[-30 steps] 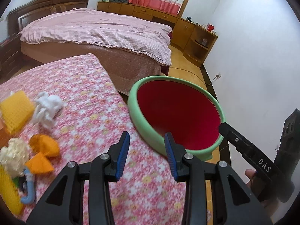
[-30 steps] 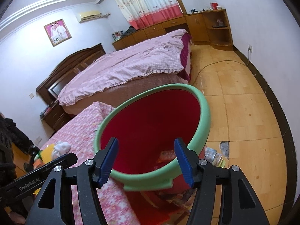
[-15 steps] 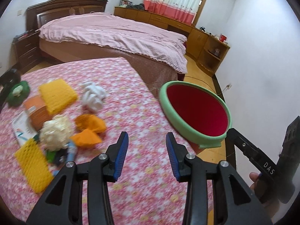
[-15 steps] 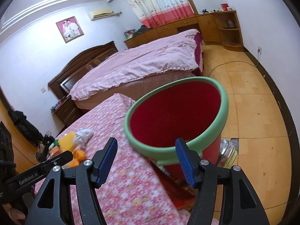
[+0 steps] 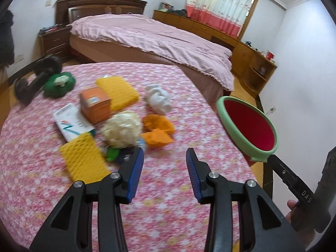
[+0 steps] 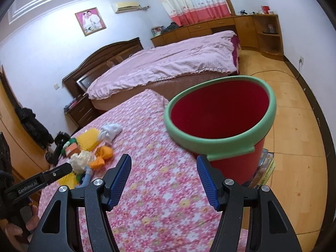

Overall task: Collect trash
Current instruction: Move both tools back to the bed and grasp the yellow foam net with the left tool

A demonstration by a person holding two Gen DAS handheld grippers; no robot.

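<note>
On floral cloth (image 5: 168, 199) — jumbled trash (image 5: 124, 130)

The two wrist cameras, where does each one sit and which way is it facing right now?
Left wrist: on the left gripper, angled down over the floral table at the trash pile; its open fingers and the right gripper show.
Right wrist: on the right gripper, facing the red bin beside the table; its open fingers, the left gripper and a hand show.
Shared: table, pile, bin, bed.
</note>
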